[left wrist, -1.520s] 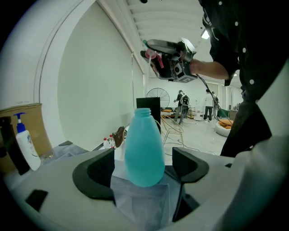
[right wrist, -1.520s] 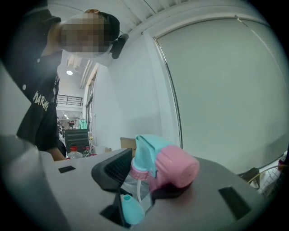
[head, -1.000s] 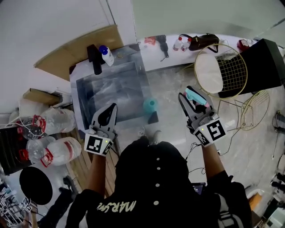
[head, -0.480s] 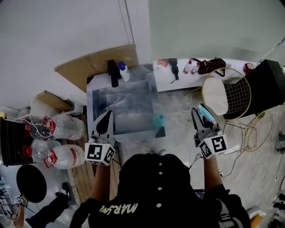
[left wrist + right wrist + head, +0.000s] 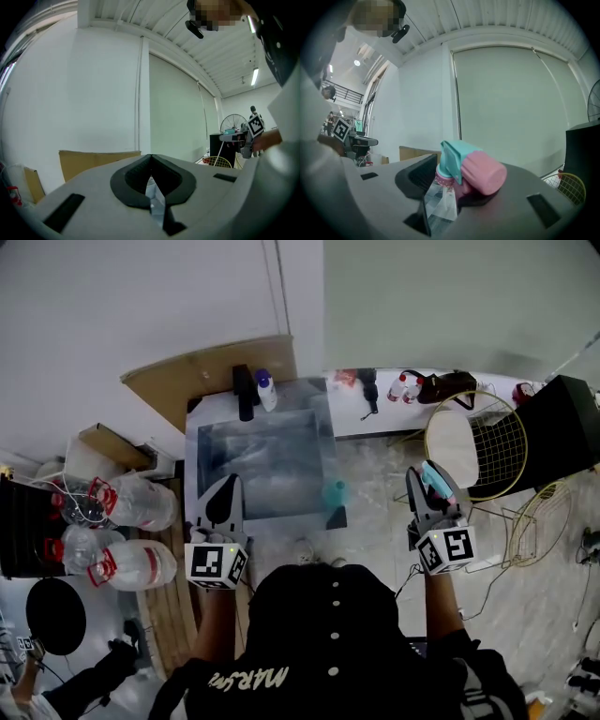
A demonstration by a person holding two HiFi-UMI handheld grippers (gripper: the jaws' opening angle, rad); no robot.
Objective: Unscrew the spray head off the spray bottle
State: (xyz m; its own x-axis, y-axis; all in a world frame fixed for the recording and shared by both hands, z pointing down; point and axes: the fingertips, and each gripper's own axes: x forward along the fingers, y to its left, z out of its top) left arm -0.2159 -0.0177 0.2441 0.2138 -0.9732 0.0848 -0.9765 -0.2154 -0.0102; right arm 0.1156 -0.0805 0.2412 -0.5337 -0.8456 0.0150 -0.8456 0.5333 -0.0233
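My right gripper (image 5: 430, 486) is shut on the spray head (image 5: 434, 474), held off to the right of the table. In the right gripper view the teal-and-pink spray head (image 5: 469, 171) lies across the jaws with its clear dip tube hanging between them. The teal bottle (image 5: 335, 493) stands apart from it on the near right corner of the glass table (image 5: 214, 442). My left gripper (image 5: 223, 491) hovers over the table's near left edge, shut and empty; in the left gripper view its pads (image 5: 140, 180) meet with nothing between them.
A white bottle with a blue cap (image 5: 266, 390) and a black object (image 5: 245, 392) stand at the table's far edge. Large water jugs (image 5: 131, 502) lie left of it. A round gold wire table (image 5: 473, 442) and a black box (image 5: 562, 418) stand on the right.
The head view has shifted. My left gripper has lifted a little and stays shut. The right gripper has barely moved and still holds the spray head.
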